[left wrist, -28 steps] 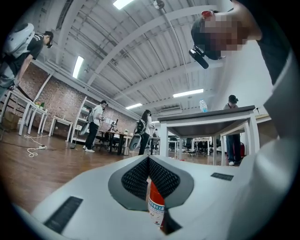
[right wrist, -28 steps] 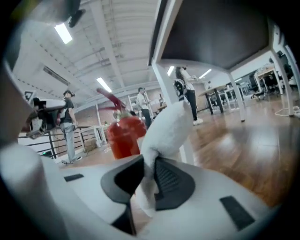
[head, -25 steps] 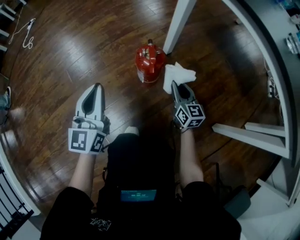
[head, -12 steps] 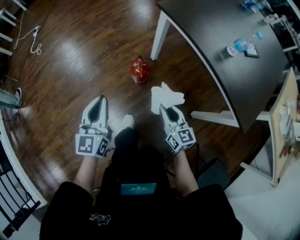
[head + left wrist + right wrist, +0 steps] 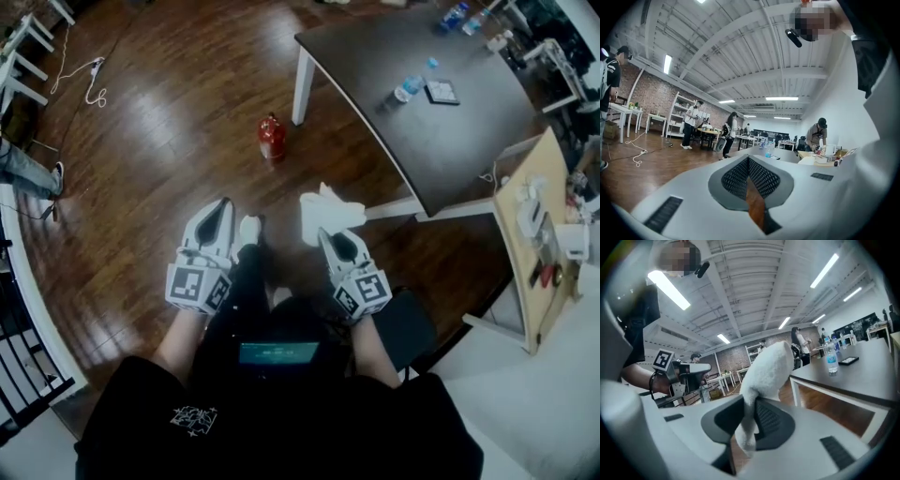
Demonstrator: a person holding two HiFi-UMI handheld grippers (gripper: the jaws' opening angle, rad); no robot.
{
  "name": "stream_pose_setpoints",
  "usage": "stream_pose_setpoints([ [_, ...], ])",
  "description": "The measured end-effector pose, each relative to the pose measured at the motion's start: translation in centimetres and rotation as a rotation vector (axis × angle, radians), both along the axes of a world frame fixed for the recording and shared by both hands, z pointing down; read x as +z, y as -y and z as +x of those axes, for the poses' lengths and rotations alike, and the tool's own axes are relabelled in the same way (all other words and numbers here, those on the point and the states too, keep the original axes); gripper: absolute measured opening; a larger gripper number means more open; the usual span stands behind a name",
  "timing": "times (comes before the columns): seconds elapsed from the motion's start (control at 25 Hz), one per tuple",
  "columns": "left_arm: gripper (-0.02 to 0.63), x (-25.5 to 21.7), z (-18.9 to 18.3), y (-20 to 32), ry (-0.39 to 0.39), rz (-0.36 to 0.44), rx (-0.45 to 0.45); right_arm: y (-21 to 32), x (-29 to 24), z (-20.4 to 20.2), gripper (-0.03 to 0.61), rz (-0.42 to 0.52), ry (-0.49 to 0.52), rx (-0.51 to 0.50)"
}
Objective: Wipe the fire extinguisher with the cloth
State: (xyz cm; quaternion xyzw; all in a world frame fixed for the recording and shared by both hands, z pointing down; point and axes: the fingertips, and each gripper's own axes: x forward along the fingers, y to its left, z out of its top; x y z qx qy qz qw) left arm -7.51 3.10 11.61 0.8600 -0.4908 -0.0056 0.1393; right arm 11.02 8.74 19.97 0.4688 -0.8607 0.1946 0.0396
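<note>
Beside the white corner leg [image 5: 302,86] of the dark table [image 5: 441,141], on the wooden floor [image 5: 159,178], the red fire extinguisher [image 5: 272,137] stands upright. It is close to that leg, on the side away from the tabletop, and nothing touches it.

Nearer the person than the table's corner, the right gripper [image 5: 330,234] is held level in the air, well apart from the extinguisher. In the right gripper view its jaws are pressed onto a fold of the white cloth [image 5: 768,369]. The cloth's bunched bulk rises above the right gripper [image 5: 747,420] and a short tail hangs below the pads. In the head view the cloth [image 5: 328,211] fans out ahead of the jaw tips, over the floor alongside the table's long edge.

Farther from the table than the right gripper, the left gripper [image 5: 222,206] is held level with it. In the left gripper view its jaws [image 5: 749,180] are drawn together at the pads with nothing between them.

On the tabletop lie a water bottle [image 5: 405,91] and a flat dark device [image 5: 441,91], close together.
</note>
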Motion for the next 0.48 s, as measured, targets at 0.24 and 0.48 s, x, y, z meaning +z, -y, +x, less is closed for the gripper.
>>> stream_pose_setpoints([
  [0.24, 0.0, -4.3, 0.8, -7.1, 0.01, 0.033, -0.004, -8.4, -4.1, 0.8, 0.077, 0.03, 0.011, 0.001],
  [0.48, 0.0, -7.0, 0.6, -11.2, 0.003, 0.067, -0.011, -12.8, -5.8, 0.6, 0.077, 0.034, 0.017, 0.011],
])
